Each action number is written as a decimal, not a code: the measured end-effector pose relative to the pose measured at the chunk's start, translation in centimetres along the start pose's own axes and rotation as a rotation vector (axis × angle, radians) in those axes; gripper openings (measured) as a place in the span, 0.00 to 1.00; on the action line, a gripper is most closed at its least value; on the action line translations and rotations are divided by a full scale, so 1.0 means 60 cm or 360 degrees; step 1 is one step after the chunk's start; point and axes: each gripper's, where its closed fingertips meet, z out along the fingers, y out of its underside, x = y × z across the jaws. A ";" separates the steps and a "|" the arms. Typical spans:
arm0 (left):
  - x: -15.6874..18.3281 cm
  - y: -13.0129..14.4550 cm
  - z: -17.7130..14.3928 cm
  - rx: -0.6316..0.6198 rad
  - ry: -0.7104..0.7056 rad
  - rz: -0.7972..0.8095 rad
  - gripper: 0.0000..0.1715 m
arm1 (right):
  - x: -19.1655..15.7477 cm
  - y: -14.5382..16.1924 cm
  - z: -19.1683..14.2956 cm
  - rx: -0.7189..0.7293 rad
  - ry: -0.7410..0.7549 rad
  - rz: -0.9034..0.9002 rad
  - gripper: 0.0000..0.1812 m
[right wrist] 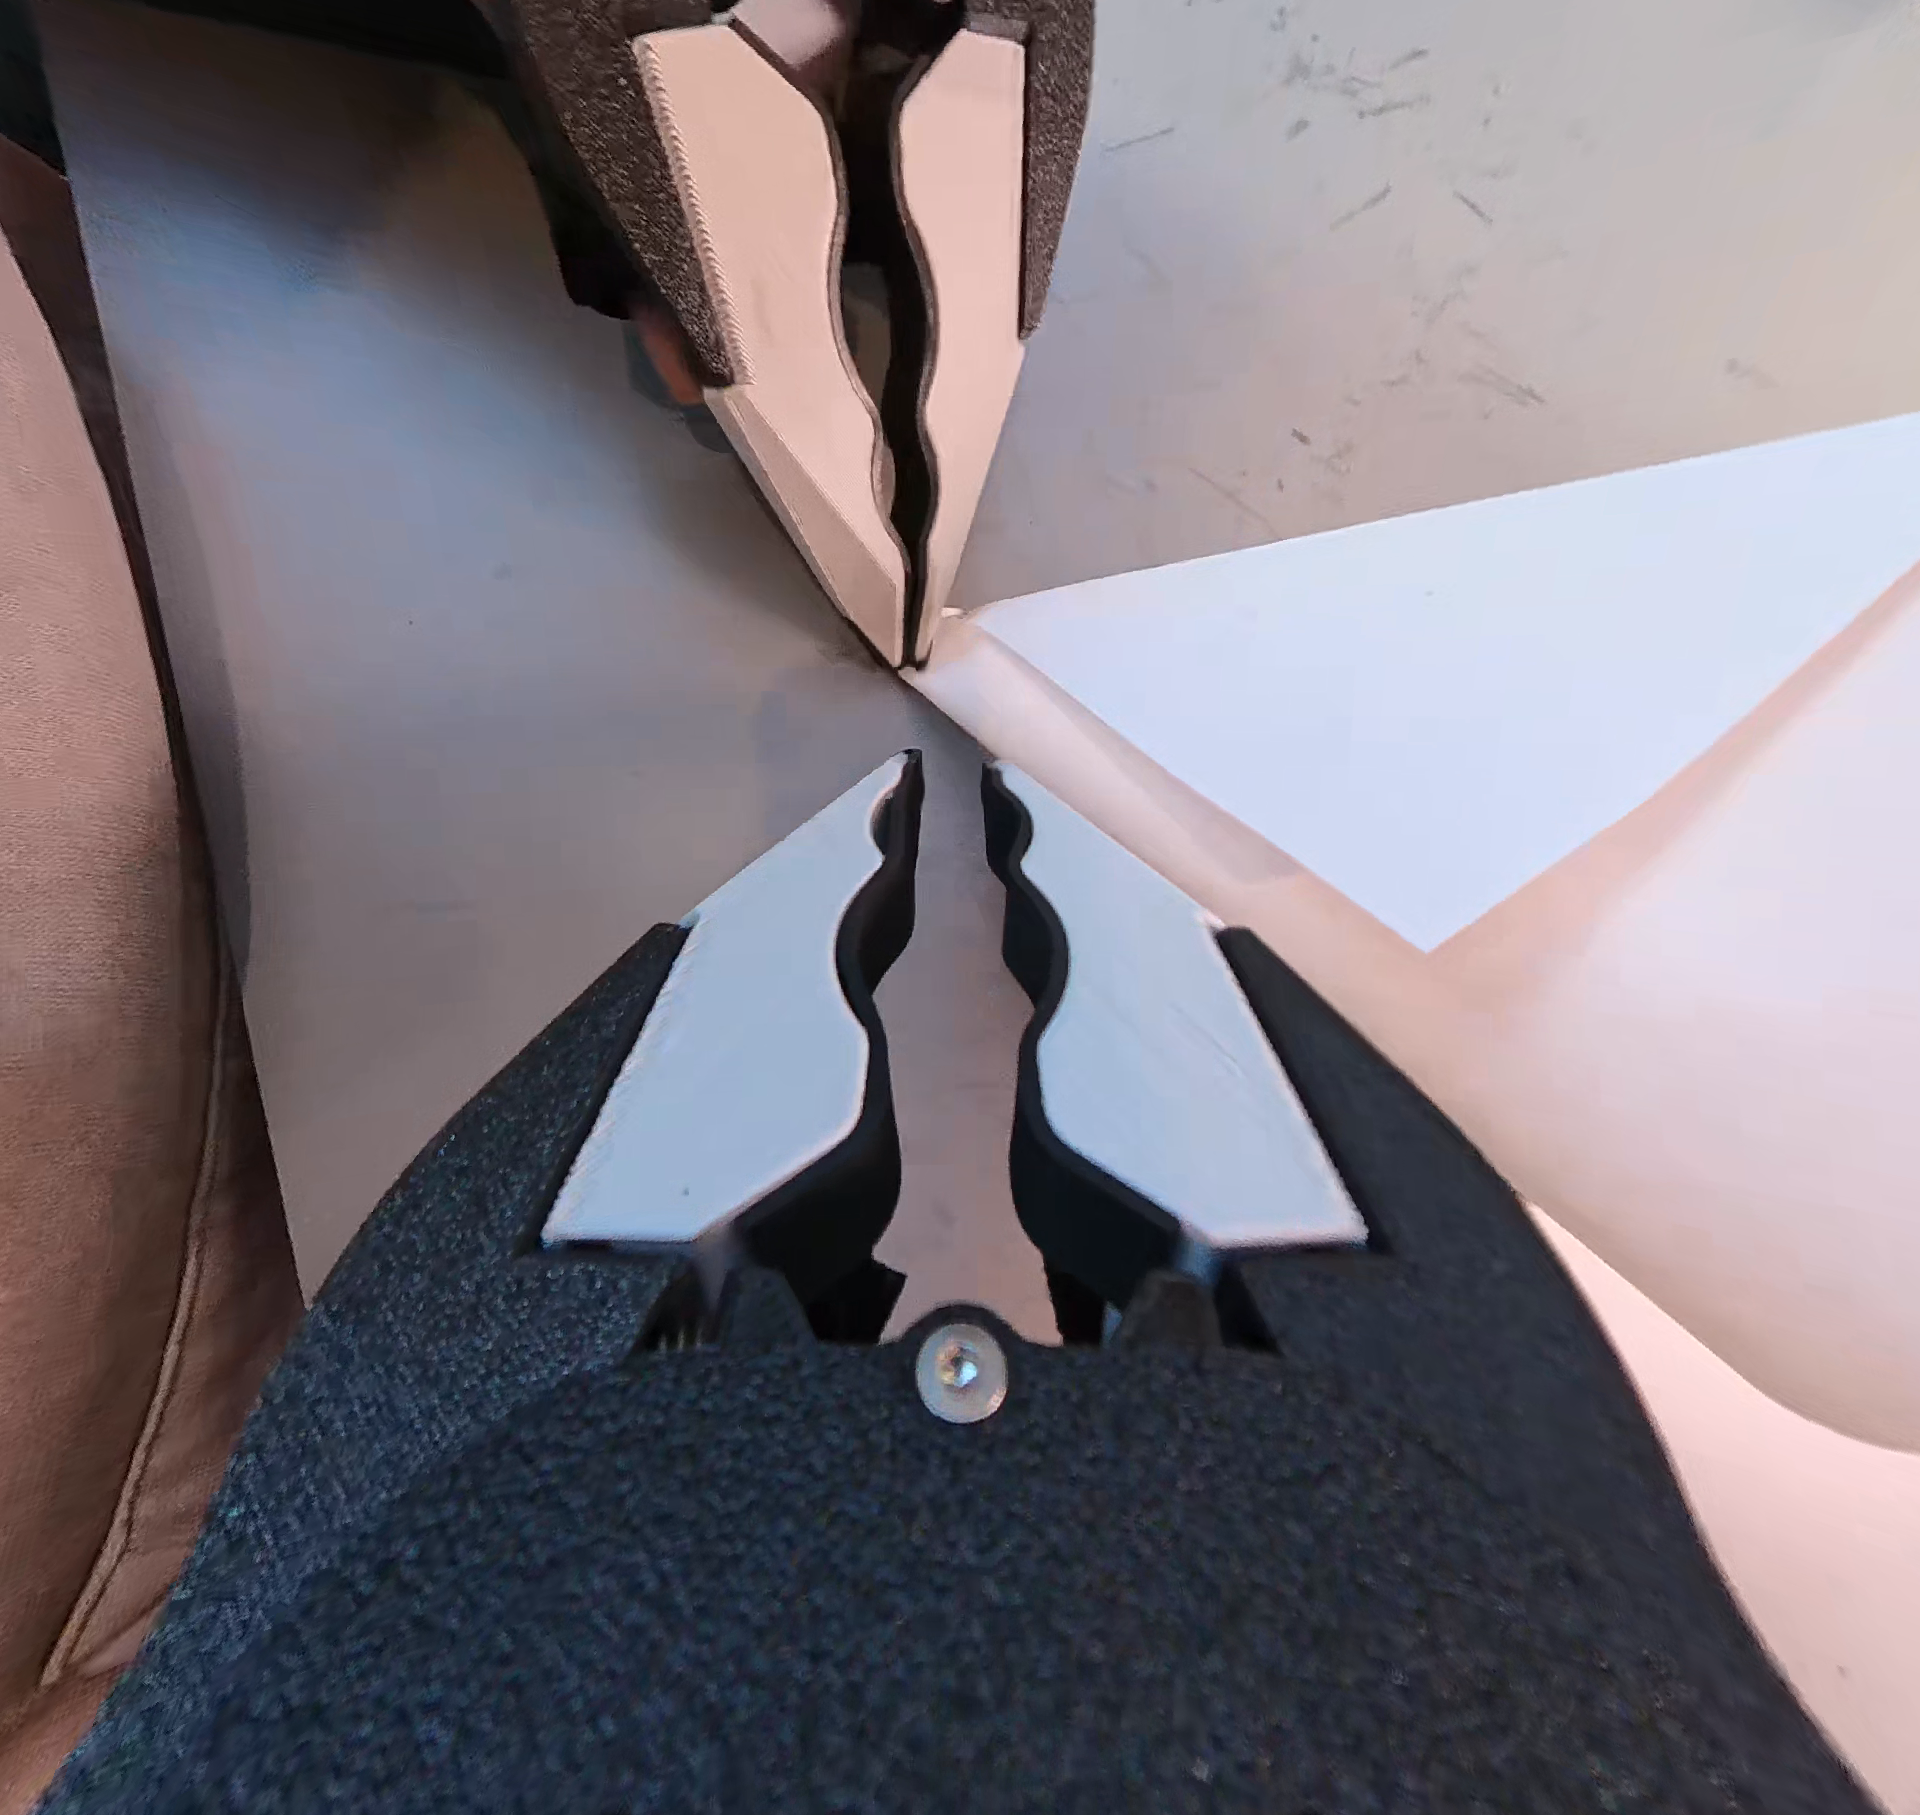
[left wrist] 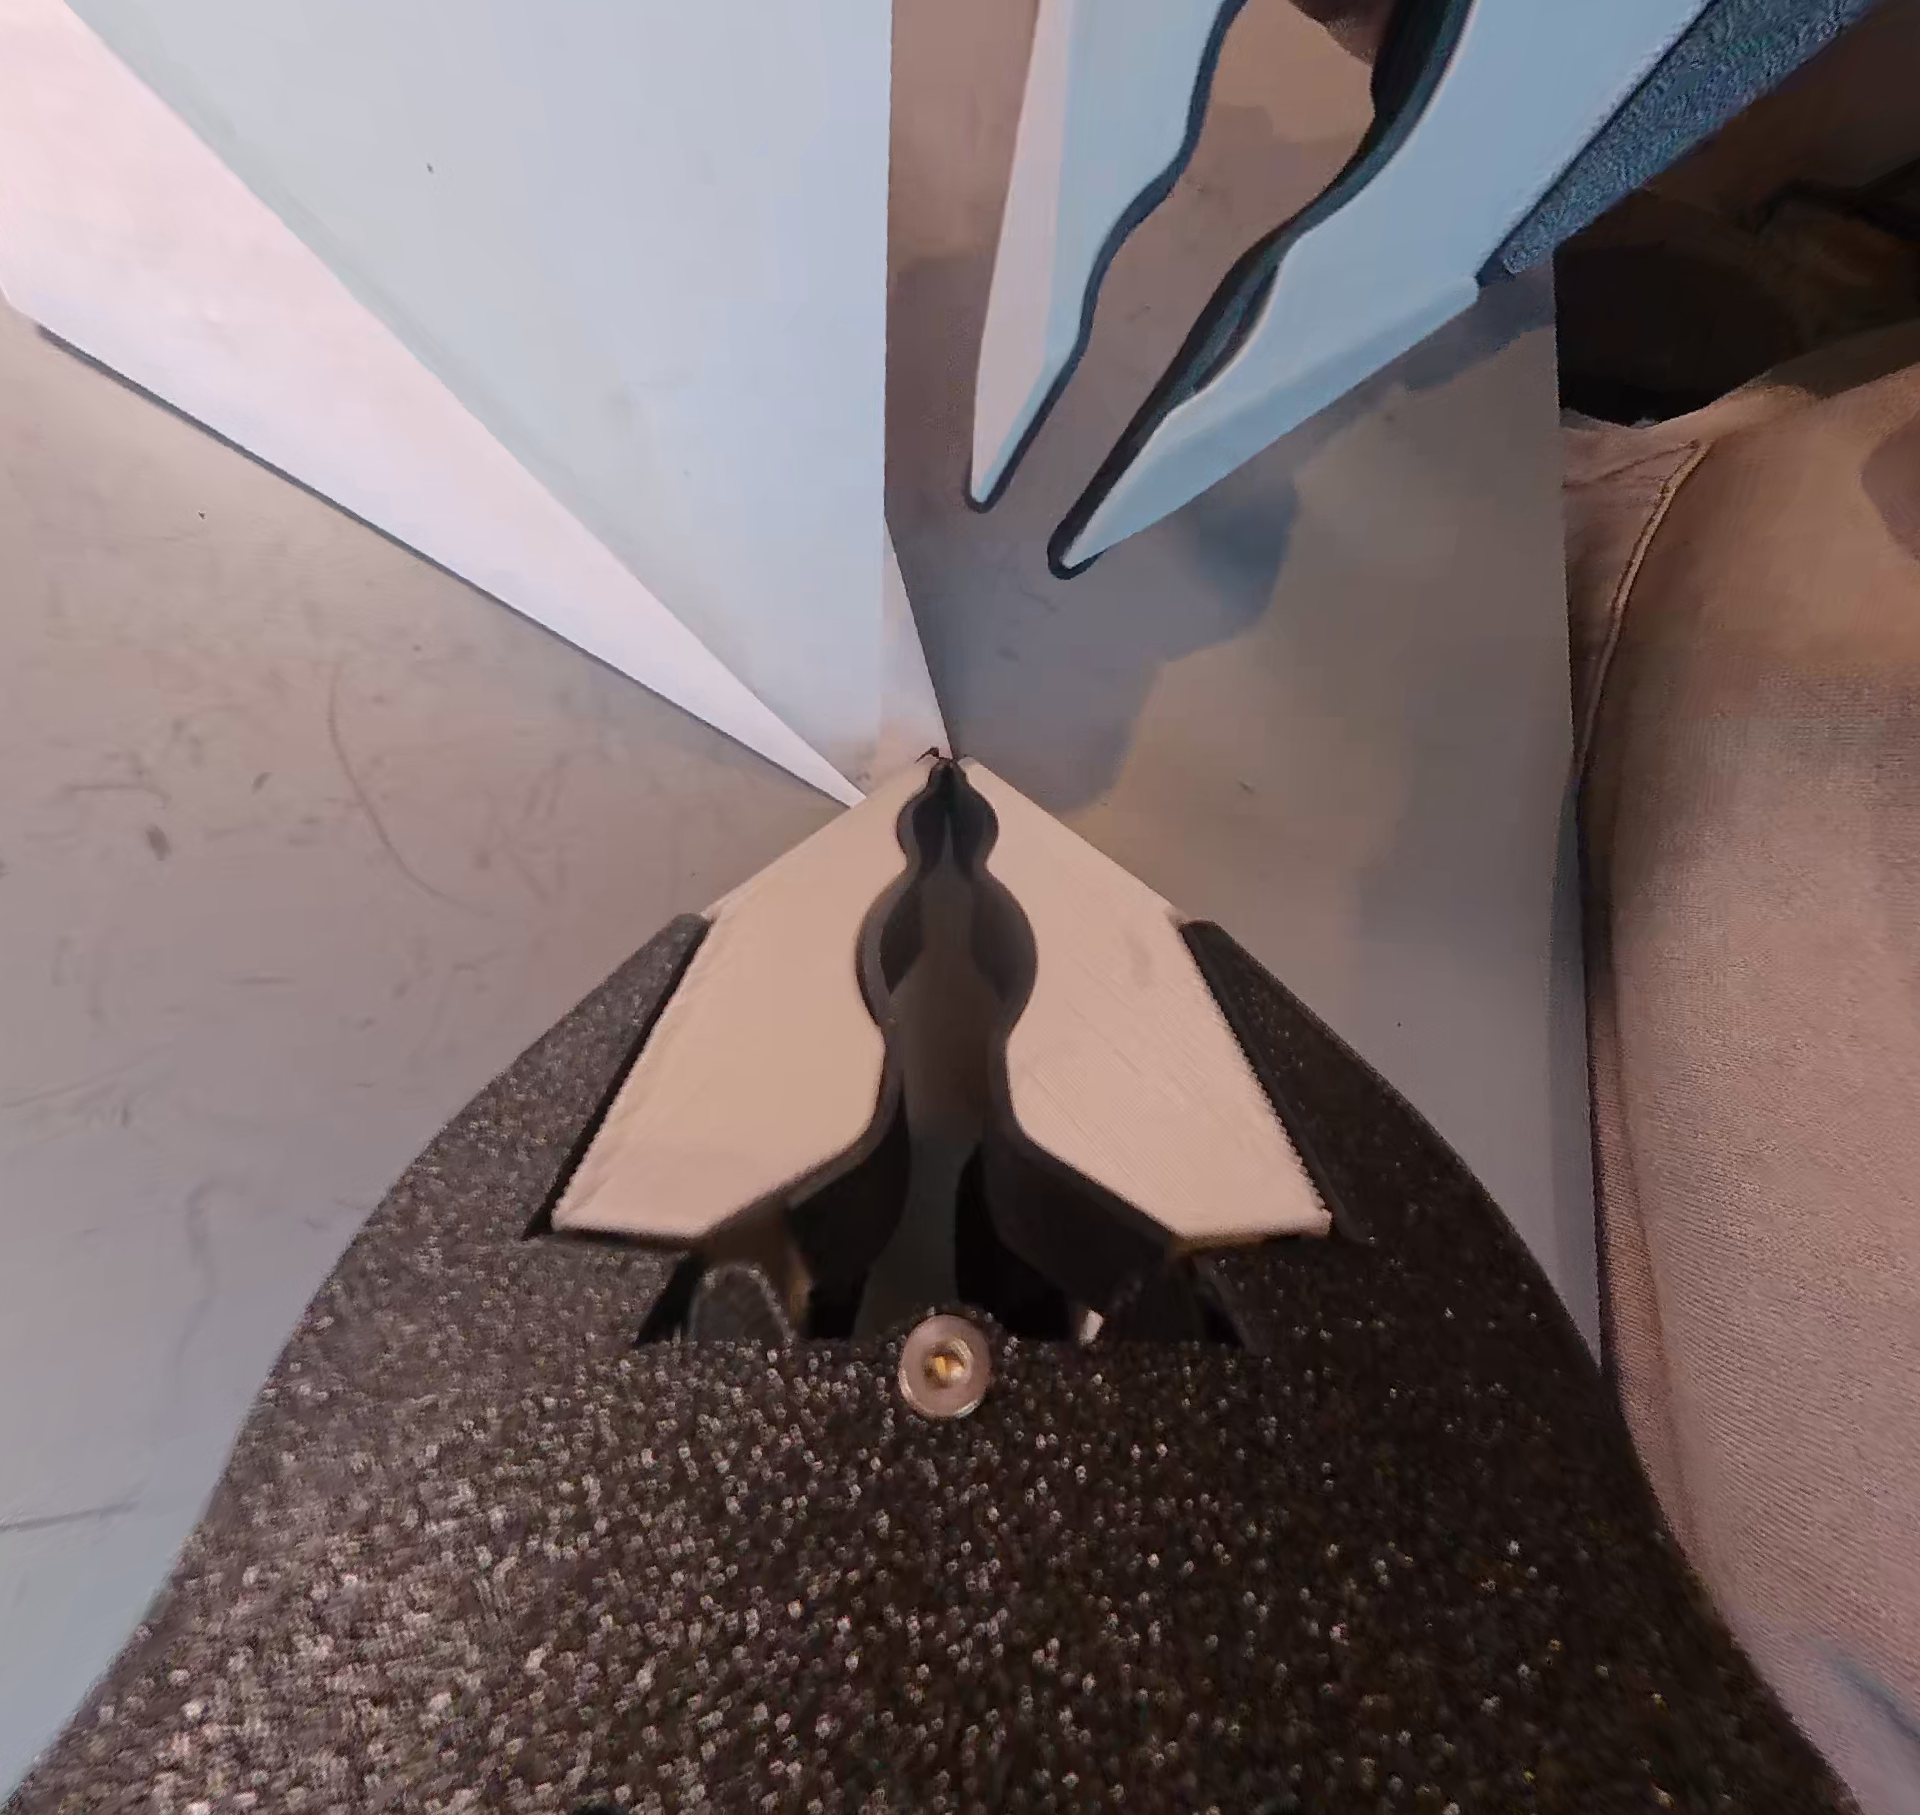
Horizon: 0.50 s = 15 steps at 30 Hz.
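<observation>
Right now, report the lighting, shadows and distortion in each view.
Left wrist view: wide-angle stretch fans the white sheet outward; right gripper casts a soft shadow on the grey table. Right wrist view: warm pink cast on the sheet's lower fold; left gripper sharp, edges smeared.

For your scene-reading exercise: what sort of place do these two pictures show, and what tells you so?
Probably a workbench or desk indoors: a scuffed grey tabletop, a white paper sheet pinched at its corner by the left tool, and a seated person's beige trousers.

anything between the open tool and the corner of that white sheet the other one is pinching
Nothing visible. The right tool hangs open just short of the white sheet's corner, with only bare grey table in the gap. The left tool is shut on that corner, coming in from the far side, not across the path.
</observation>
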 end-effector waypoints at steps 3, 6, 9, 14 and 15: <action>0.000 0.000 0.000 0.0000 0.0014 -0.0017 0.00 | -0.007 -0.017 0.008 0.0030 0.0013 -0.0050 0.04; 0.000 0.000 0.000 0.0000 0.0012 -0.0018 0.00 | 0.009 -0.007 0.028 -0.0043 0.0061 -0.0077 0.05; 0.000 0.000 -0.001 0.0000 0.0019 -0.0026 0.00 | 0.014 0.000 0.045 -0.0061 0.0017 -0.0085 0.05; 0.001 0.000 -0.001 0.0004 0.0025 -0.0031 0.00 | 0.020 0.000 0.057 -0.0077 -0.0058 -0.0069 0.05; 0.001 0.000 -0.001 0.0005 0.0025 -0.0031 0.00 | 0.021 -0.001 0.059 -0.0080 -0.0070 -0.0073 0.05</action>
